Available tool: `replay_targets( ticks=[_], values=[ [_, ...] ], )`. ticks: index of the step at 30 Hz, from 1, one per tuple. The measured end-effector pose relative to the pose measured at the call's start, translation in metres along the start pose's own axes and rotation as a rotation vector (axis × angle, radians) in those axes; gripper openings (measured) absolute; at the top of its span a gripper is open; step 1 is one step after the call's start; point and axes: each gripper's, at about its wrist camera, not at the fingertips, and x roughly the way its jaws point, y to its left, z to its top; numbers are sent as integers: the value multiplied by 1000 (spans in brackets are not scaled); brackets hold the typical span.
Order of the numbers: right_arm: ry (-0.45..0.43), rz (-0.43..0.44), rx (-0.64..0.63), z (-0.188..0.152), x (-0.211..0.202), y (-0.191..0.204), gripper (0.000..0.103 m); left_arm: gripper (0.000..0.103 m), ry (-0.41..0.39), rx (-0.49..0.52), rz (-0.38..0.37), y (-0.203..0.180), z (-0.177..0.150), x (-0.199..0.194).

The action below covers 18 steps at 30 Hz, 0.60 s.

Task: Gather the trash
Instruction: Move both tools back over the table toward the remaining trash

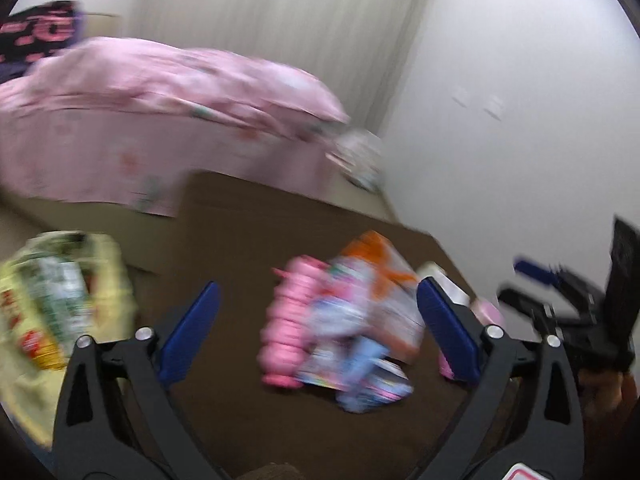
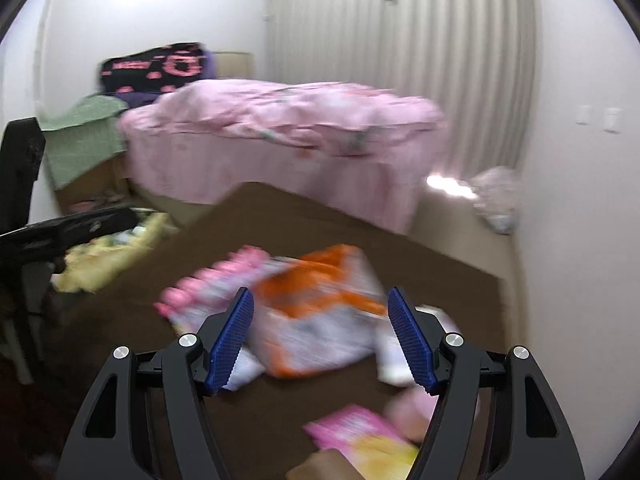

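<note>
A pile of trash lies on a dark brown table (image 1: 240, 240): an orange and white wrapper (image 1: 380, 268), a pink ribbed pack (image 1: 288, 320) and colourful wrappers (image 1: 360, 360). My left gripper (image 1: 318, 304) is open above the table, short of the pile. A yellow bag (image 1: 60, 300) holding packaging sits at the left. My right gripper (image 2: 320, 316) is open just above the orange and white wrapper (image 2: 320, 308). A pink and yellow packet (image 2: 360, 436) lies below it. The right gripper also shows in the left wrist view (image 1: 532, 280). Both views are motion-blurred.
A bed with a pink cover (image 2: 280, 128) stands behind the table (image 2: 280, 216). A crumpled bag (image 2: 496, 200) lies on the floor by the white wall. A black chair (image 2: 24, 200) stands at the left, with the yellow bag (image 2: 100, 256) beside it.
</note>
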Motion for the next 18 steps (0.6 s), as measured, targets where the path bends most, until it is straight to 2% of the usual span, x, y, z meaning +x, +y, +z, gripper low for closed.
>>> replay_targets(
  ticks=[2,7,8,9,11,14,15,17,18],
  values=[
    [13,-28,28,-12,-6,-23,66,94,71,49,-52,-22,-4,24],
    [35,-161,90,-48,-19,-70,66,94,124,221,-164,-83,4,77],
    [36,-174,99,-52,-21,-75,66,91,155,257,-185,-95,9,94],
    [35,-188,116,-59,-23,-82,66,84,188,284,-202,-106,15,111],
    [30,-183,160,-72,-26,-95,66,75,226,321,-200,-121,24,140],
    [41,-179,219,-86,-25,-108,66,72,301,390,-192,-141,31,189],
    [46,-171,239,-91,-24,-114,66,67,347,414,-184,-147,30,211],
    [51,-156,265,-99,-22,-119,66,63,396,442,-170,-154,26,231],
    [55,-147,279,-103,-21,-122,66,59,451,444,-169,-157,23,248]
  ],
)
